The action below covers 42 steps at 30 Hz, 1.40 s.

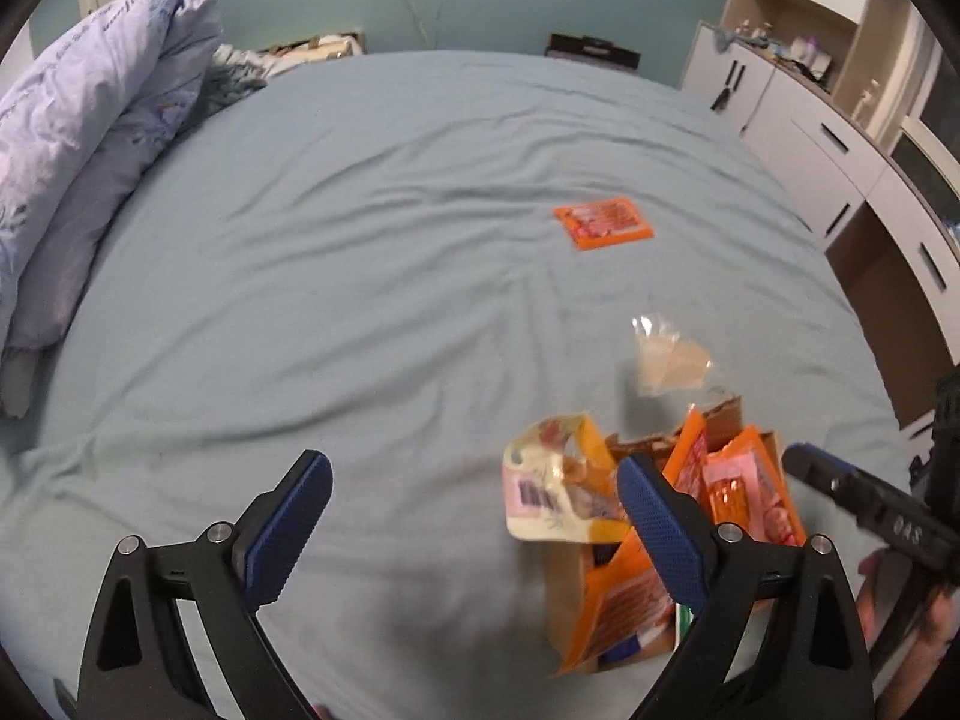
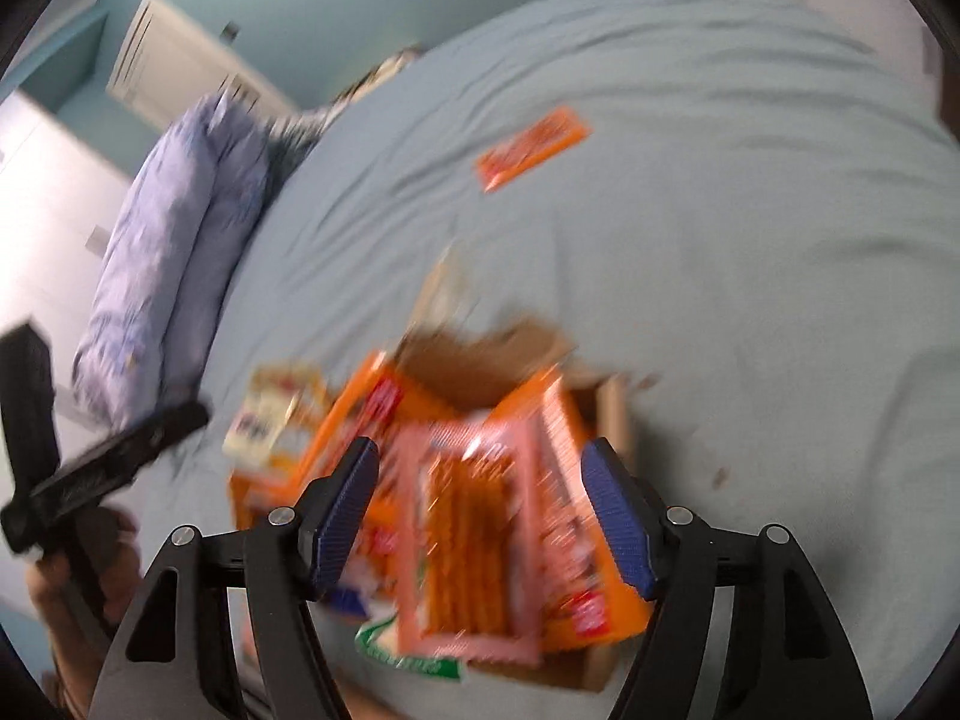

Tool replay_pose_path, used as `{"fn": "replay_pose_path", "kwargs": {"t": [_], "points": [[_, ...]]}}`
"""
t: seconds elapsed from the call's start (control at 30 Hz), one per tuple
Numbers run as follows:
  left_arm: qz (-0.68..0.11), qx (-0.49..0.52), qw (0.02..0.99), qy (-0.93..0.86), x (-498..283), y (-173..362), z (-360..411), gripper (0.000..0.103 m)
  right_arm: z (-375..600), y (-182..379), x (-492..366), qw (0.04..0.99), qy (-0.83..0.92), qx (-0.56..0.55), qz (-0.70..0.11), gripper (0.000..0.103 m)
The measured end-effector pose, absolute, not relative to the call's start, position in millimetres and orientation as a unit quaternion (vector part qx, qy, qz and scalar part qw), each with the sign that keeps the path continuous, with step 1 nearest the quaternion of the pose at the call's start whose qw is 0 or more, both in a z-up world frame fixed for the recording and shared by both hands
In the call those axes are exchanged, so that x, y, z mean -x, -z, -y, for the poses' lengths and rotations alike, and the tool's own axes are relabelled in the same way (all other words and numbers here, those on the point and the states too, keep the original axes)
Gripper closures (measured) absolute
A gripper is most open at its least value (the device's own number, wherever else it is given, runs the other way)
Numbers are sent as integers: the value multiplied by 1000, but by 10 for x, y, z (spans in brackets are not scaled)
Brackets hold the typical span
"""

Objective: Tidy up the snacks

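Observation:
A brown cardboard box (image 1: 564, 594) stands on the blue bed sheet, stuffed with orange and pink snack packets. My left gripper (image 1: 474, 480) hovers open just left of it. A yellow-and-white packet (image 1: 558, 498) leans at the box's left edge beside the right finger, and neither pad touches it. In the right wrist view my right gripper (image 2: 480, 462) is open over the box (image 2: 474, 366). A pink packet of pretzel sticks (image 2: 474, 540) lies between its fingers, clear of both pads. One orange packet (image 1: 603, 222) (image 2: 531, 147) lies alone farther up the bed. A clear plastic packet (image 1: 669, 360) lies just beyond the box.
The wrinkled bed sheet (image 1: 360, 240) fills most of the view. A lilac folded duvet (image 1: 90, 150) (image 2: 174, 252) is piled along the left side. White cabinets (image 1: 840, 138) line the right. A hand holds the left gripper's handle (image 2: 90, 480) at the left edge.

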<state>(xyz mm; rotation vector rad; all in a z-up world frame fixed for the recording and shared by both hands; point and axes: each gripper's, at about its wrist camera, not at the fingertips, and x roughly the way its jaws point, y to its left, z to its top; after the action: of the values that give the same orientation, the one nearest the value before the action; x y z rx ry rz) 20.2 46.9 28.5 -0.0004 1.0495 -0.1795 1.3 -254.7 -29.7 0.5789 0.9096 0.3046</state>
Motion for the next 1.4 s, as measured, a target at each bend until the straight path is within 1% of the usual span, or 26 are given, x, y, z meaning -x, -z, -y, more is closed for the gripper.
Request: {"fn": "replay_pose_path", "kwargs": {"t": [0.1,0.23,0.33,0.43,0.53,0.67,0.77,0.83,0.87,0.9,0.93,1.03,1.2,1.23,1.3,1.37,1.4], "points": [[-478,-30,875,76,-201,-284,-450,2,2717,292,-83,850,-118,-290,-424,33],[-489,-70,865,84,-336,-138,-384,2,2908,353,-495,811,-102,-330,-472,33],[-501,-66,858,92,-418,-70,-399,2,2967,218,-926,807,-90,-320,-488,33],[-517,-27,849,107,-499,-20,-483,2,2906,71,-1597,803,-73,-284,-519,33],[-536,9,837,109,-577,43,-581,3,2704,13,-2212,809,-40,-208,-548,33],[-534,2,841,92,-632,77,-640,2,2230,91,-2919,800,-47,-116,-586,33],[-541,25,835,96,-690,125,-687,3,1989,147,-3303,803,-79,-61,-587,33],[-549,41,829,98,-733,167,-721,3,1771,260,-3557,793,-96,-18,-601,33],[-552,47,827,98,-753,189,-730,3,1718,322,-3627,787,-94,-9,-609,31],[-554,49,825,98,-774,202,-748,3,1644,428,-3722,779,-88,4,-621,23],[-558,52,823,97,-795,220,-757,3,1603,463,-3760,778,-84,11,-622,0],[-564,60,818,100,-833,250,-755,3,1464,626,-3836,782,-57,48,-619,0],[-566,62,816,97,-829,253,-749,3,1546,678,-3755,798,-65,16,-599,0],[-564,60,818,95,-829,253,-754,3,1629,698,-3716,797,-66,-1,-600,1],[-559,57,823,88,-818,236,-767,3,1856,727,-3646,796,-70,-61,-598,13],[-552,59,827,83,-799,211,-787,3,2130,703,-3518,797,-81,-131,-584,48],[-548,61,831,80,-780,194,-798,3,2247,699,-3455,791,-95,-168,-581,54]]}}
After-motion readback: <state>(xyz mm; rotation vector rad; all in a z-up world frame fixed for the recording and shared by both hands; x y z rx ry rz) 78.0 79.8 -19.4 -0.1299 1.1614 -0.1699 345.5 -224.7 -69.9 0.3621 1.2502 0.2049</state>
